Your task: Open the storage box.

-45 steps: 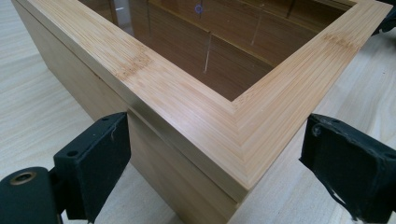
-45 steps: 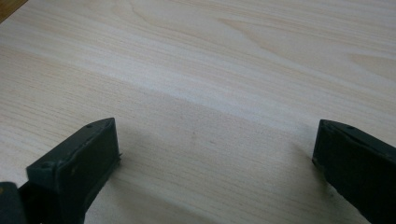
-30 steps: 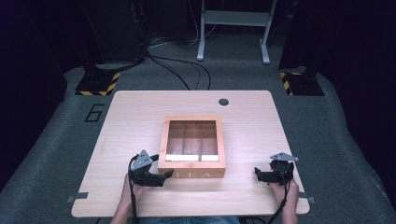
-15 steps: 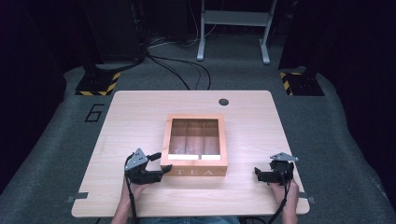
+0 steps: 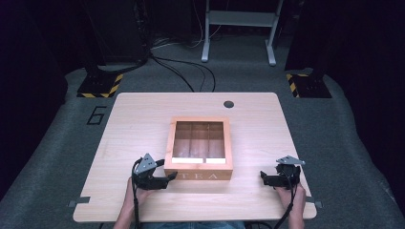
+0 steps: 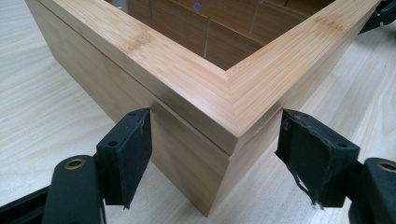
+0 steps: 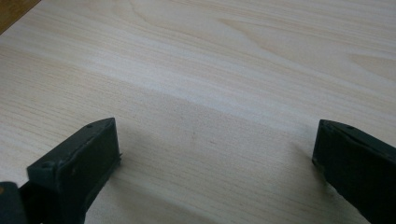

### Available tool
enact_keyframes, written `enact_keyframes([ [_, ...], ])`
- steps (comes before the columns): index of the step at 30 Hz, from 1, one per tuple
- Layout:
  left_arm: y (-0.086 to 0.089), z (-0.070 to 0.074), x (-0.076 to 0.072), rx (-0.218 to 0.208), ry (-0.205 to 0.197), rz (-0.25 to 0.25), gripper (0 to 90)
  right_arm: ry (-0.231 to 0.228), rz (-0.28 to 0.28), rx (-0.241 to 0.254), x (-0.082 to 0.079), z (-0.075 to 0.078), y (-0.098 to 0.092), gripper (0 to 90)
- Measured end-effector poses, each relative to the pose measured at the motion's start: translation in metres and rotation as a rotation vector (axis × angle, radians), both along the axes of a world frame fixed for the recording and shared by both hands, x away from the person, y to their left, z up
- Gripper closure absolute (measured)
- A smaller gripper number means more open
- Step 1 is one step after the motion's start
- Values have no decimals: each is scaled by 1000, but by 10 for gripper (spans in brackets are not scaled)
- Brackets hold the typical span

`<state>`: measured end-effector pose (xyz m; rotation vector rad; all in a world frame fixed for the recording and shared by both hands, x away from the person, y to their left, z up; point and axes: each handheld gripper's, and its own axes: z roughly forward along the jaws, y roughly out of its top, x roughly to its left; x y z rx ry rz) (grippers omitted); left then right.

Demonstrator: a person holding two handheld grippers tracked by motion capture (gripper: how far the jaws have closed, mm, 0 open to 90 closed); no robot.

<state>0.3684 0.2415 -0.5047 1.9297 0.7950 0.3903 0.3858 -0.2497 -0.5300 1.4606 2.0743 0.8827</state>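
Observation:
A wooden box (image 5: 198, 146) marked TEA stands at the middle of the table, its lid down, with dividers showing through the clear top. My left gripper (image 5: 167, 179) is open at the box's front left corner. In the left gripper view that corner of the box (image 6: 205, 88) sits between the two spread pads (image 6: 127, 154), which do not touch it. My right gripper (image 5: 265, 179) is open near the table's front right, well apart from the box. In the right gripper view my right gripper (image 7: 215, 140) has bare tabletop between its jaws.
The light wooden table (image 5: 143, 119) has a small dark round cap (image 5: 229, 104) near its far edge. Beyond it are grey carpet, black cables (image 5: 191, 71), a metal stand (image 5: 239, 28) and yellow-black striped bases (image 5: 100, 86).
My left gripper drew back a little to the left, then came in again toward the box's front left corner. The right gripper and the box have stayed put.

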Motion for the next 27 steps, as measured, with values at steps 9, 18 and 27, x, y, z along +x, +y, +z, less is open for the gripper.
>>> enact_keyframes([
  [9, 5, 4, -2, -25, -21, 2, 349, 0, 0, 0, 0, 0, 0, 1],
  [18, 5, 4, 0, -26, -25, 8, 433, 0, 0, 0, 0, 0, 0, 1],
  [27, 1, 6, 3, -5, -34, 19, 471, 0, 0, -1, 0, 0, 0, 1],
])
